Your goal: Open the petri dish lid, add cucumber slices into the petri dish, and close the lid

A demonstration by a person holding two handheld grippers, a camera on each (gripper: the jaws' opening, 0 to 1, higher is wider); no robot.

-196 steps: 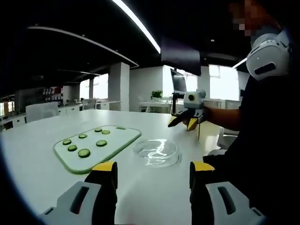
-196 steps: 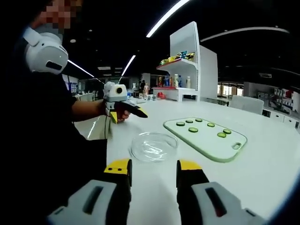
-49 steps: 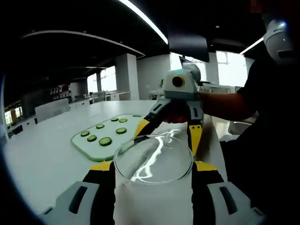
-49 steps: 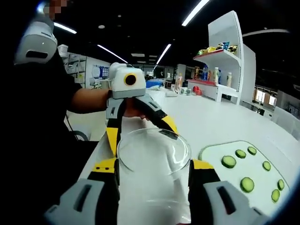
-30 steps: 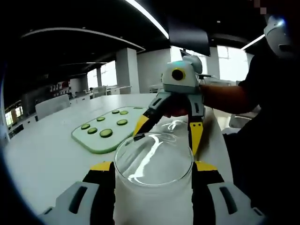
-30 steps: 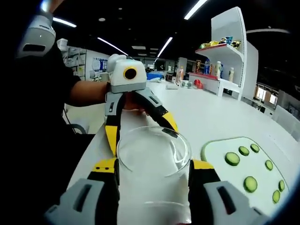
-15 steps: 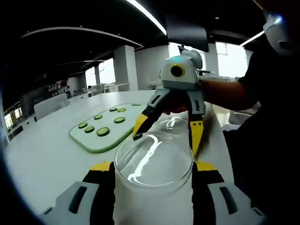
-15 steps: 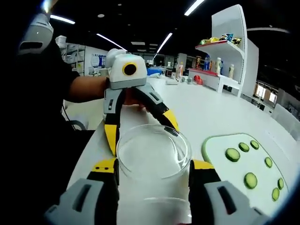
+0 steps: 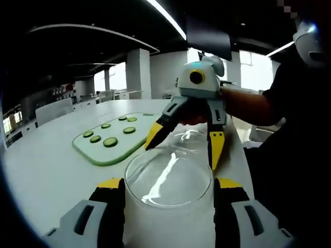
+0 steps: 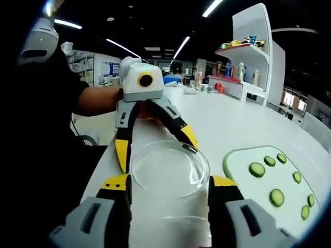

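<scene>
The left gripper (image 9: 169, 183) grasps the petri dish (image 9: 168, 178): in the left gripper view its two yellow-tipped jaws sit against the left and right sides of the clear round glass, which is held above the white table (image 9: 46, 175). Whether this piece is the lid or the base cannot be told. Facing it from the far side is the right gripper (image 9: 182, 153), held in a person's hand, with a bare forearm (image 9: 248, 106) running off to the right. Its jaws are spread and angle downward, one on each side of a second glass round (image 9: 192, 138) that lies just beyond the petri dish; whether they press on that glass or only straddle it cannot be told. In the right gripper view the petri dish appears between that gripper's own jaws, with the tips of the left gripper at its far rim and another curved glass edge low down near the camera. A pale green cutting board (image 9: 93, 152) lies flat on the table, well apart from the glass and to the left of it in the left gripper view. On it sit several cucumber slices (image 9: 109, 141), spaced apart from one another. In the right gripper view a white shelf (image 10: 248, 57) with small coloured items stands in the background.
</scene>
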